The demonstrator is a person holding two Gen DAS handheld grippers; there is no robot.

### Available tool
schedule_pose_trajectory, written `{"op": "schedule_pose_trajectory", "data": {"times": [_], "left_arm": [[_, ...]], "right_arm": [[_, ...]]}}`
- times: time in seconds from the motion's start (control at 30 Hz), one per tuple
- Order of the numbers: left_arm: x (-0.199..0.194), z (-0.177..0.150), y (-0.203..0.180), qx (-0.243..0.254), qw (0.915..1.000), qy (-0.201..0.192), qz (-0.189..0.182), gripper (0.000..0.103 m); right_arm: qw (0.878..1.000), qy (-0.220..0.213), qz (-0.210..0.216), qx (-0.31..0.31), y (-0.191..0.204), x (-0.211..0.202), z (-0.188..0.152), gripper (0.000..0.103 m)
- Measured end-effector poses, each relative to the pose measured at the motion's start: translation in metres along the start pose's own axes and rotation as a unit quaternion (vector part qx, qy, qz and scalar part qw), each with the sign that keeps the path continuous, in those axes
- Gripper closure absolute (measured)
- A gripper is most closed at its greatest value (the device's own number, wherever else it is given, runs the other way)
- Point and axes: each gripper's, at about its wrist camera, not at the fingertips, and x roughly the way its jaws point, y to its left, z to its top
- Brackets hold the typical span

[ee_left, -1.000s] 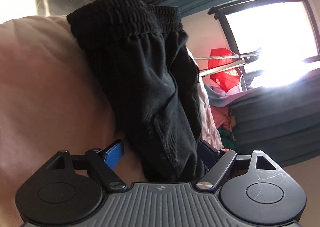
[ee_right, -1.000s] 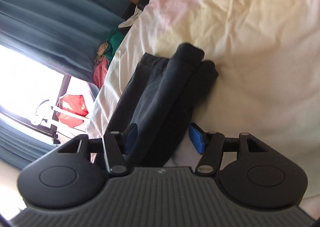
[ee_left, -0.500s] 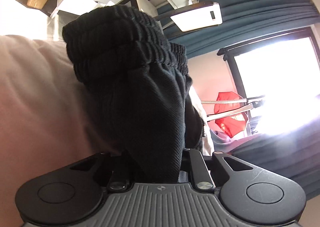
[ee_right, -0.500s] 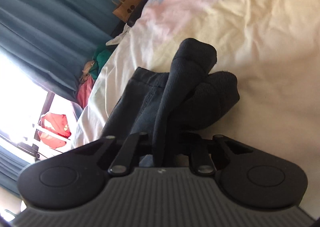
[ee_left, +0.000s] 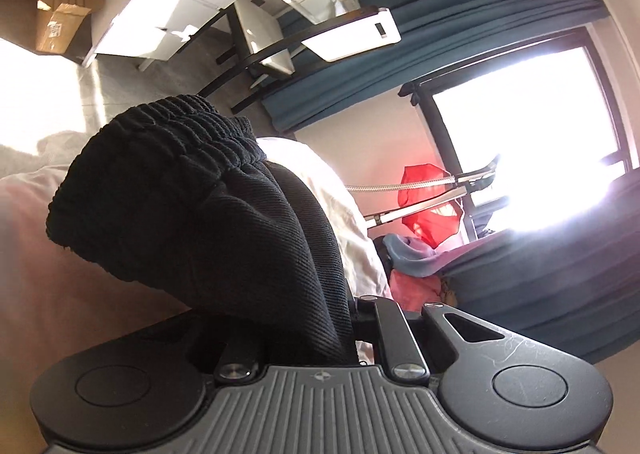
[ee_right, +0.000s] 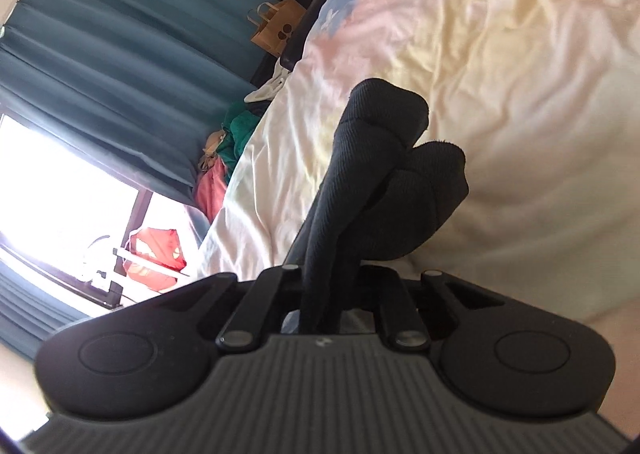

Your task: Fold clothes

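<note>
Left wrist view: a second ago the left gripper (ee_left: 320,350) stood open around the black trousers (ee_left: 192,214); its jaws have just been closing and now pinch the cloth just behind the elastic waistband (ee_left: 176,126). The waistband end bunches up towards 11 o'clock, raised off the bed (ee_left: 60,294), with the window (ee_left: 520,126) at 2 o'clock.

Right wrist view: the right gripper (ee_right: 332,294) was also open a second ago; its jaws have likewise just been closing and now clamp the trouser legs, whose two cuffs (ee_right: 400,142) droop at 12 o'clock above the pale bedsheet (ee_right: 500,54).

Judging from this, both ends are secured and lifted, so the trousers look ready to be carried or folded end to end.
</note>
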Motion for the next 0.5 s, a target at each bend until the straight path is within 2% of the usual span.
{"op": "schedule_pose_trajectory", "data": {"times": [0.2, 0.33, 0.5], "left_arm": [[-0.066, -0.004, 0.034, 0.004, 1.0000, 0.009, 0.000, 0.089], [-0.082, -0.018, 0.071, -0.005, 0.9997, 0.022, 0.013, 0.089], [-0.088, -0.037, 0.119, 0.004, 0.9995, 0.017, 0.025, 0.087]], "right_arm": [[0.997, 0.047, 0.023, 0.063, -0.032, -0.044, -0.005, 0.092], [0.993, 0.073, 0.026, 0.085, -0.042, -0.054, 0.002, 0.092], [0.984, 0.133, 0.001, 0.122, -0.076, -0.045, -0.002, 0.092]]}}
